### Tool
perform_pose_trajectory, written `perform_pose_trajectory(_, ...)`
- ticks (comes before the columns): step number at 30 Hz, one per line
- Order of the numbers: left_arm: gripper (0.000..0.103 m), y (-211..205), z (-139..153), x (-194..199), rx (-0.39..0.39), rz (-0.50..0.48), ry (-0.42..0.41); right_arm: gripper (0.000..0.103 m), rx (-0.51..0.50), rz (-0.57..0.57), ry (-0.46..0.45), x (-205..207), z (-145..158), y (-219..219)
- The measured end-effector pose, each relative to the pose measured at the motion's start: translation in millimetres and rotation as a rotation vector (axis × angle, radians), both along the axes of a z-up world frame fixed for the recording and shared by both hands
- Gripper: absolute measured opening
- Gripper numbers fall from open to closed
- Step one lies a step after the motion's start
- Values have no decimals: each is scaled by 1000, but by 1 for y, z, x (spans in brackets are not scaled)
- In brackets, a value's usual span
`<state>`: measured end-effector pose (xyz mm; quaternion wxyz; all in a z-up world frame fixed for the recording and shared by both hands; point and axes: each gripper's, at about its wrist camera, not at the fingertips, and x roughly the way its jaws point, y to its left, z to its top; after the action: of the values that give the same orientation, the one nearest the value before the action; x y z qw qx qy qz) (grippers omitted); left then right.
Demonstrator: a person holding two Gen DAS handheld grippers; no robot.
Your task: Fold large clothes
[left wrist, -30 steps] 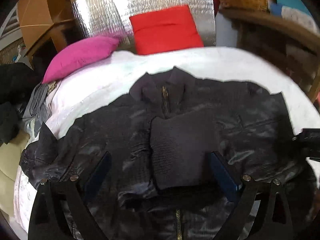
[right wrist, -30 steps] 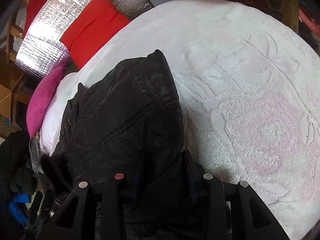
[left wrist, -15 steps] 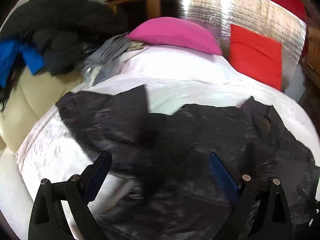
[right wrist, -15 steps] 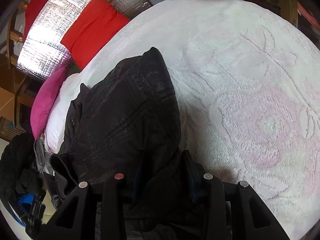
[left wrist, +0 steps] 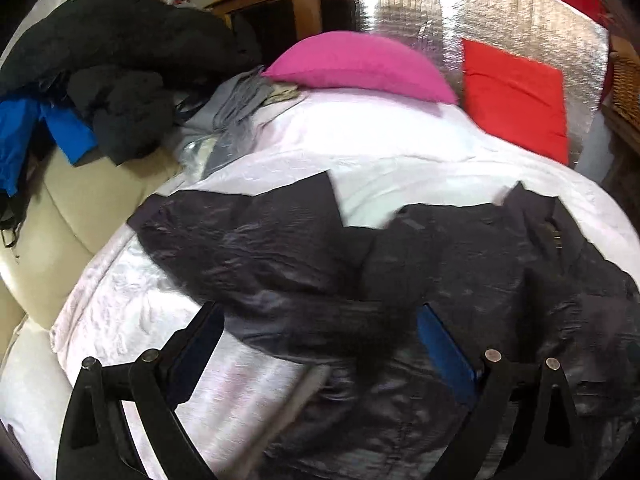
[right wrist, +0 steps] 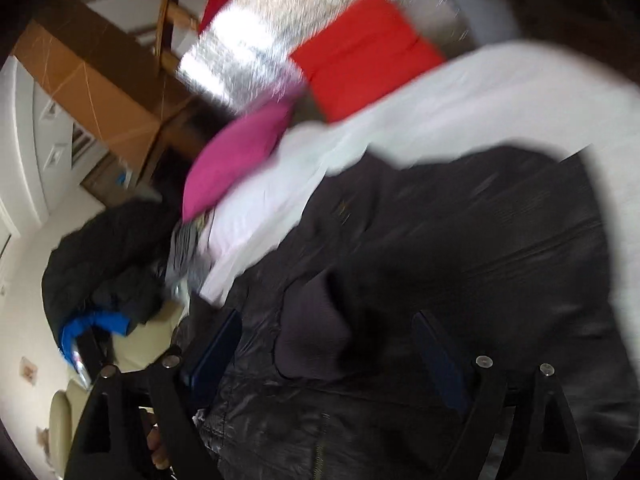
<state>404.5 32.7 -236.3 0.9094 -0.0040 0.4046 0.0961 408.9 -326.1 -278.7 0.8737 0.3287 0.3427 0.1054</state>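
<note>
Left wrist view: one black jacket [left wrist: 400, 280] lies spread on the white bed [left wrist: 360, 152], one sleeve [left wrist: 248, 232] stretched out to the left. The left gripper [left wrist: 320, 344] hangs over it, jaws wide, holding nothing. Two cushions sit behind, one pink cushion [left wrist: 356, 64] and one red cushion [left wrist: 516, 96].

Right wrist view, blurred: the right gripper [right wrist: 328, 352] has just been opening its jaws; they stand wide above the jacket [right wrist: 480, 240], gripping nothing. One clothes pile [right wrist: 108, 256] lies left.

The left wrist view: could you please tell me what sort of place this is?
Most likely a bedroom: a white bedspread under the black jacket, a pink pillow at its head, and piled clothes alongside.
</note>
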Motion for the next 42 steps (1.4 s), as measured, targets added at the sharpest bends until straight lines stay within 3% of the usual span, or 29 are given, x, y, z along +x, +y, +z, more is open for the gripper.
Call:
perform_pose_trajectory(2,98,13,-2,3,-16,18,17,88,30,-16,95,27,-20,14)
perform_pose_trajectory(4,98,29,-2,6,-30,48,18,85,157,-17,167,44,-35,25)
perform_pose_trajectory(6,98,43,0,7,-41,81,13,85,246,47,75,45,-17,46)
perform_pose_trajectory(8,98,53,0,8,-69,104,12,85,346,180,-67,39,14,68)
perform_pose_trajectory(10,98,58,0,6,-90,109,10,85,418,250,-129,35,31,75)
perform_pose_trajectory(11,98,58,0,6,-96,106,6,85,400,258,-148,32,40,76)
perform_pose_trajectory(14,98,47,5,1,-113,54,-27,85,163,138,-114,22,52,61)
perform_pose_trajectory(16,98,33,8,-1,-111,4,-49,85,-31,7,-58,10,49,36)
perform_pose_trajectory(19,98,0,5,-1,-77,-101,-49,84,-225,-177,-4,-11,40,-13)
perform_pose_trajectory(21,98,-22,-2,1,-19,-144,-34,80,-257,-241,31,-23,32,-40)
perform_pose_trajectory(23,98,-42,-11,5,52,-168,-19,67,-217,-272,90,-32,16,-68)
perform_pose_trajectory(25,98,-62,-27,13,158,-171,17,62,-195,-275,165,-31,-4,-83)
perform_pose_trajectory(28,98,-75,-59,29,219,-184,153,58,-268,-215,318,-17,-36,-75)
perform_pose_trajectory(30,98,-70,-72,36,184,-183,229,58,-342,-203,329,-14,-39,-71)
perform_pose_trajectory(32,98,-59,-63,35,122,-188,221,58,-348,-204,319,-16,-33,-71)
perform_pose_trajectory(36,98,-11,-11,22,-28,-175,54,59,-281,-198,203,-28,-10,-73)
perform_pose_trajectory(39,98,57,10,16,-108,-25,-36,66,-243,-182,99,-39,5,-67)
perform_pose_trajectory(42,98,140,-6,26,-261,161,15,67,-251,-157,76,-36,8,-50)
